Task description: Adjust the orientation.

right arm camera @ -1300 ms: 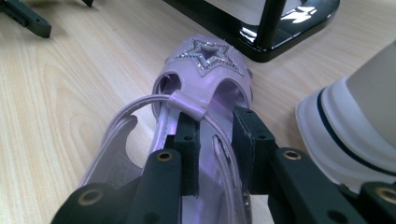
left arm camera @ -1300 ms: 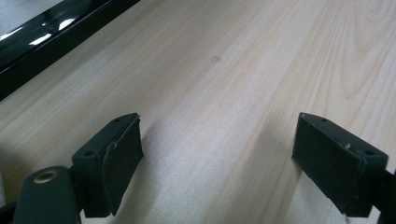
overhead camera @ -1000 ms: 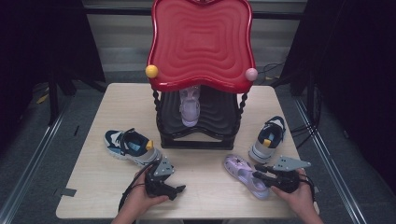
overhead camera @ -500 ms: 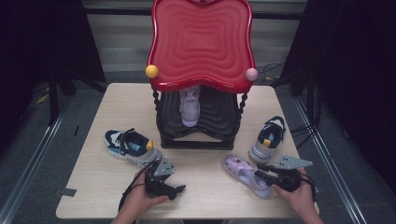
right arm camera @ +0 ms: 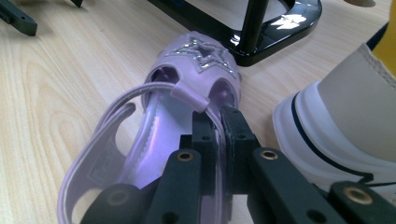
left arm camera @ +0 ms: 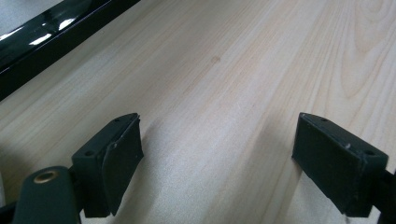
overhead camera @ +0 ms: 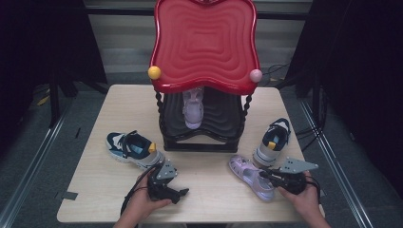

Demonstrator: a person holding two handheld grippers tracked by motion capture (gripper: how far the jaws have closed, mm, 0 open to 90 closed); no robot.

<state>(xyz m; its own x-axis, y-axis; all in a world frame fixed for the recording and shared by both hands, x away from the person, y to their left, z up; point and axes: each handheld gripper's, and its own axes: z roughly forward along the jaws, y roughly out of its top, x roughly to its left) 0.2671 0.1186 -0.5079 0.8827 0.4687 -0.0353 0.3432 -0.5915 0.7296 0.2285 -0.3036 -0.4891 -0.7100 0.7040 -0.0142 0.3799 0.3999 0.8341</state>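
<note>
A purple sandal [overhead camera: 251, 176] with a star on its toe lies on the table at the front right. My right gripper [overhead camera: 274, 180] is shut on the sandal's [right arm camera: 140, 154] side wall near the heel strap, the jaws [right arm camera: 219, 122] pinching the thin purple edge. A matching purple sandal [overhead camera: 193, 108] sits on the black shelf under the red-topped rack [overhead camera: 205, 42]. My left gripper [overhead camera: 167, 188] rests low at the front left, jaws [left arm camera: 217, 140] open wide over bare wood with nothing between them.
A navy and white sneaker [overhead camera: 134, 149] lies left of the rack, and its pair [overhead camera: 272, 142] stands just right of the sandal, close to my right gripper [right arm camera: 345, 121]. The rack's black base [right arm camera: 261, 32] stands just beyond the sandal's toe. Bare wooden tabletop [overhead camera: 209, 190] lies between the grippers.
</note>
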